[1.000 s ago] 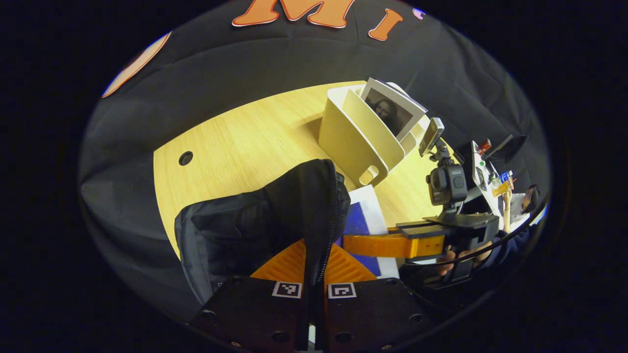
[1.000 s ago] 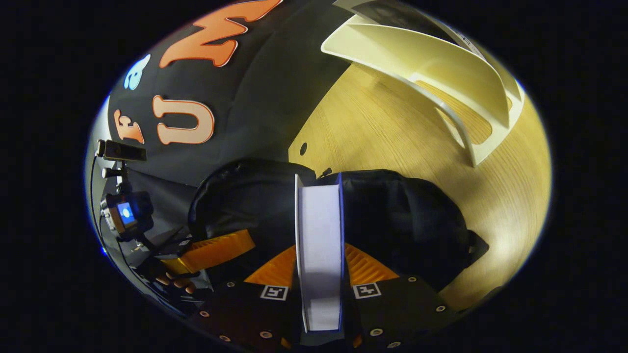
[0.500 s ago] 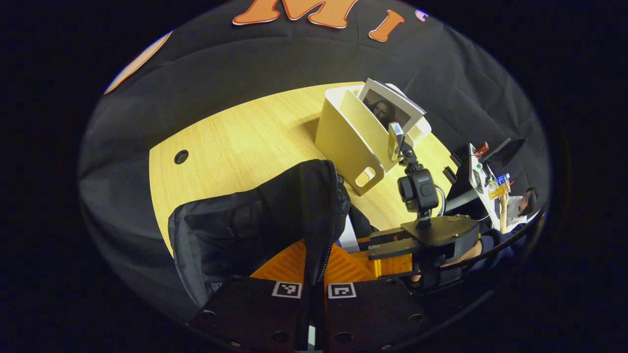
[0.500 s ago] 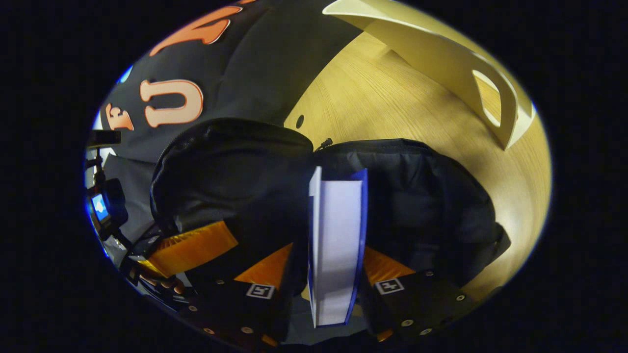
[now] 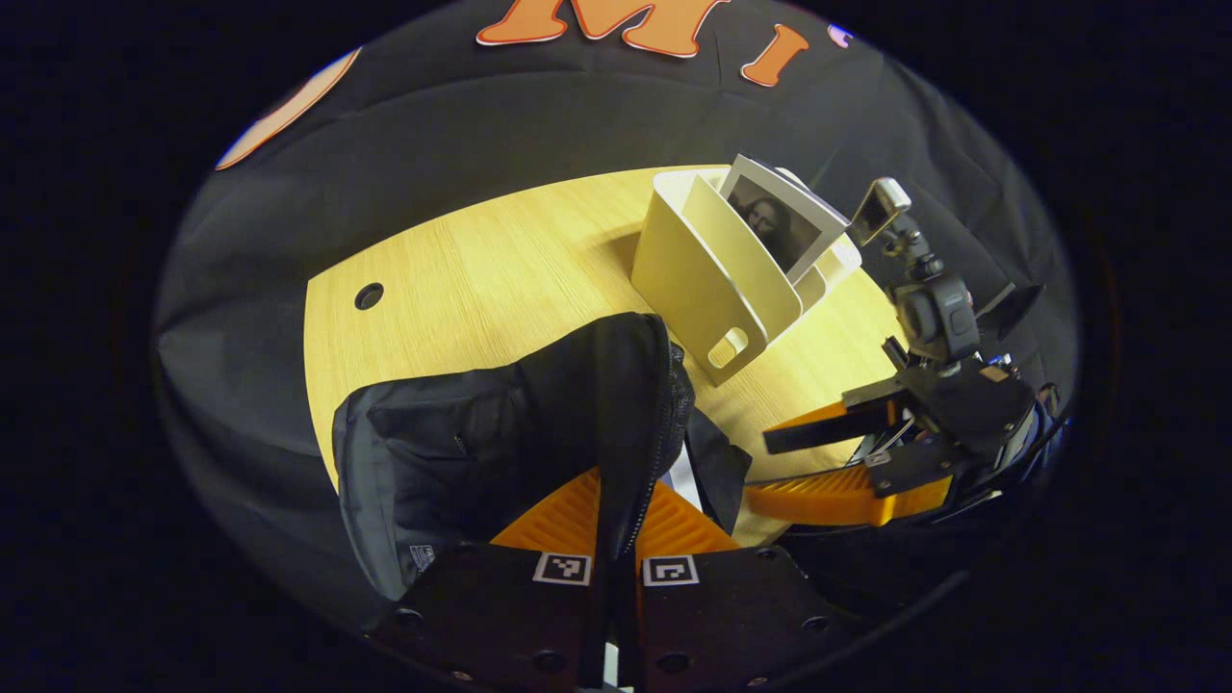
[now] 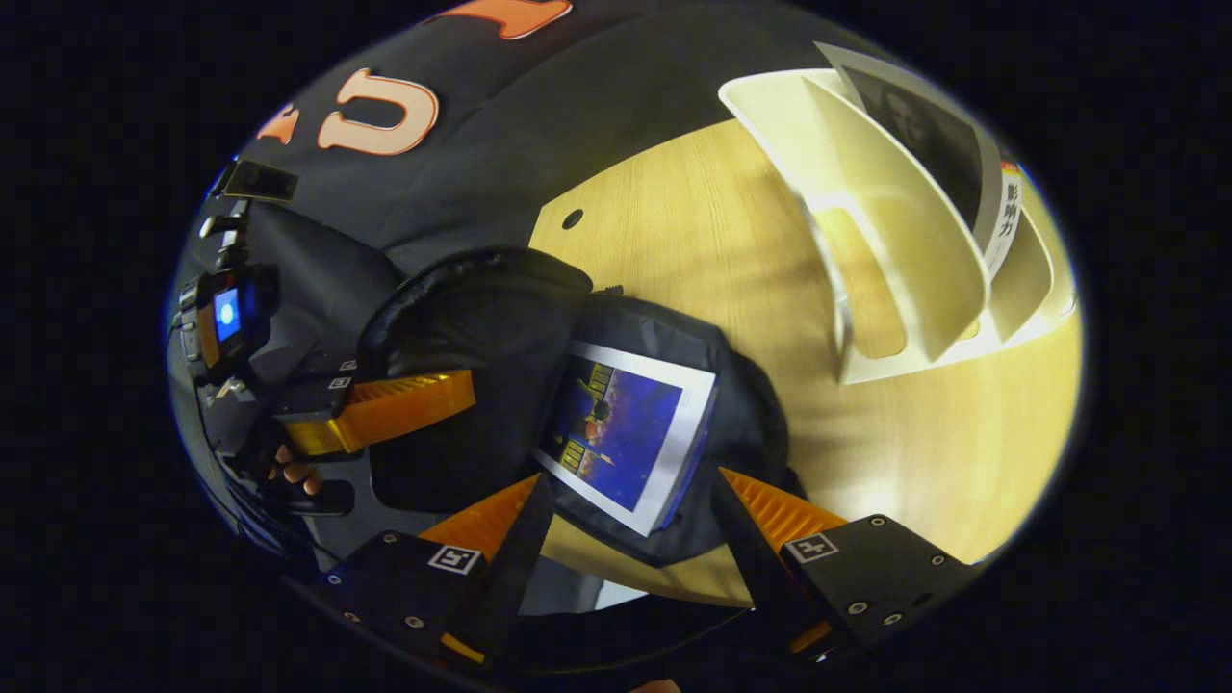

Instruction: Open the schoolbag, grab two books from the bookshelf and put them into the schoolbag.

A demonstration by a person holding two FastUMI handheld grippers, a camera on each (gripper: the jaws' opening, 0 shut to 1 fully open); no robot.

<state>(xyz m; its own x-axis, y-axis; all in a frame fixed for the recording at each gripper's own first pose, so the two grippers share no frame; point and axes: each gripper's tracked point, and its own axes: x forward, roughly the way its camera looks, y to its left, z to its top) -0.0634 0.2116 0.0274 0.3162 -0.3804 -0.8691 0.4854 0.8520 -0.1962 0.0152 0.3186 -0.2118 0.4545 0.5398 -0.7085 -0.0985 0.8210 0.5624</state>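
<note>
Your left gripper (image 5: 616,539) has its fingers closed tight on the zipper edge of the black fabric schoolbag (image 5: 500,433), lifting that flap so the mouth stays open; in the right gripper view the same gripper (image 6: 423,399) sits on the raised flap at the far left. Your right gripper (image 6: 630,520) stands wide open with nothing between its fingers, just above a white-bordered book with a dark blue cover picture (image 6: 626,433), which lies flat in the bag's opening, cover up and apparently resting on the lining. In the left gripper view, the right gripper (image 5: 847,457) hangs to the right of the bag, fingers spread, over the pale wooden surface (image 5: 481,269). So, as far as the pictures show, the bag is open and the first book looks delivered, which puts you roughly halfway: one more book has to come out and go in. The cream plastic bookshelf (image 5: 712,279), a slanted file holder standing on the surface beyond the bag, has a white-framed book with a dark portrait on its cover (image 5: 775,221) leaning in one of its rear slots; the front slot looks empty, and I cannot tell whether anything else stands behind that book. Keep the flap up with your left gripper while the right one goes to the bookshelf for it.
</note>
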